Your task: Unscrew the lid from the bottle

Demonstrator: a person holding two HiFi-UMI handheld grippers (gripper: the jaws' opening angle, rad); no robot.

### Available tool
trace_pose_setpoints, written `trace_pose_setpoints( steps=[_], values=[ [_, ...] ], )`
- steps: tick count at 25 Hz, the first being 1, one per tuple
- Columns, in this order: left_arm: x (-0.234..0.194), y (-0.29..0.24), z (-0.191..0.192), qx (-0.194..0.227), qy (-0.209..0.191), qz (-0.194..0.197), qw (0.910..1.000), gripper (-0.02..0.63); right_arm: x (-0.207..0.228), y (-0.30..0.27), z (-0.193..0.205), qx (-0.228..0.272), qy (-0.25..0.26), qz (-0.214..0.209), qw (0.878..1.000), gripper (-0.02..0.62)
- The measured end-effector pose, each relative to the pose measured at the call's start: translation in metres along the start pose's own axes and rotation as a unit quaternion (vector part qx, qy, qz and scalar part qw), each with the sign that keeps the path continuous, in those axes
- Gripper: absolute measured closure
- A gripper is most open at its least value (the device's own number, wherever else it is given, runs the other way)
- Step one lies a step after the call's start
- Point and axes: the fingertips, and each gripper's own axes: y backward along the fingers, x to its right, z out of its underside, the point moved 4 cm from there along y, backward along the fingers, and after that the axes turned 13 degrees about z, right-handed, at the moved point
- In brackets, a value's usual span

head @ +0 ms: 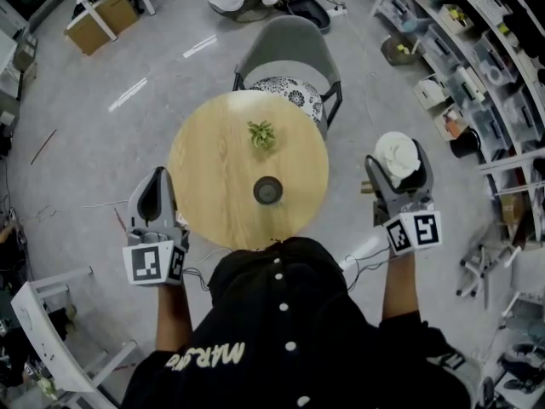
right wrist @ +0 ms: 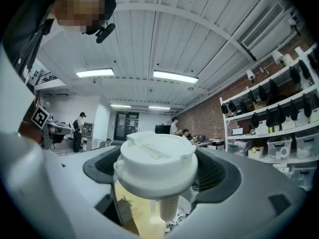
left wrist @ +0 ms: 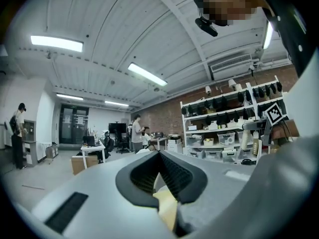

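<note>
- Grey right gripper (right wrist: 158, 169), jaws spread wide, is clamped on the clear bottle (right wrist: 135, 212), which it holds raised just off the right edge of the round wooden table (head: 213, 169).
- White lid (right wrist: 155, 161) sits on the bottle, broad and round with a raised bar across its top. A ribbed white tube hangs from it inside the see-through body.
- Left gripper (left wrist: 159, 158) is empty, jaws pressed together, off the table's left edge.
- On the table stand a small green plant (head: 261, 134) and a dark round object (head: 267, 190), apart.
- Grey chair (head: 289, 45) with a patterned cushion stands at the far side.
</note>
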Motion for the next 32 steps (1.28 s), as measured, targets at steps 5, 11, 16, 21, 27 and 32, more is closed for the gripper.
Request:
trace_pose_setpoints(
  steps=[5, 11, 16, 21, 27, 32],
  values=[
    [-0.003, 0.003, 0.001, 0.002, 0.007, -0.014, 0.9999, 0.601, 0.005, 0.003, -0.003, 0.004, 0.0, 0.007, 1.0, 0.127],
    [0.0, 0.001, -0.003, 0.001, -0.012, -0.009, 0.9999, 0.601, 0.0, 0.002, 0.0, 0.003, 0.0, 0.005, 1.0, 0.129],
    [0.0, -0.004, -0.005, 0.004, -0.018, -0.006, 0.9998, 0.601, -0.005, -0.004, 0.001, 0.0, 0.002, 0.0, 1.0, 0.128],
    [0.003, -0.006, -0.002, -0.001, -0.041, 0.002, 0.9992, 0.601, -0.007, -0.006, 0.004, -0.002, 0.006, -0.005, 1.0, 0.128],
    [-0.001, -0.009, 0.003, -0.005, -0.044, 0.005, 0.999, 0.601, -0.014, -0.012, 0.01, -0.003, 0.009, -0.01, 1.0, 0.129],
    [0.002, -0.009, 0.002, -0.006, -0.05, 0.009, 0.9987, 0.601, -0.015, -0.013, 0.009, -0.002, 0.01, -0.012, 1.0, 0.129]
  ],
)
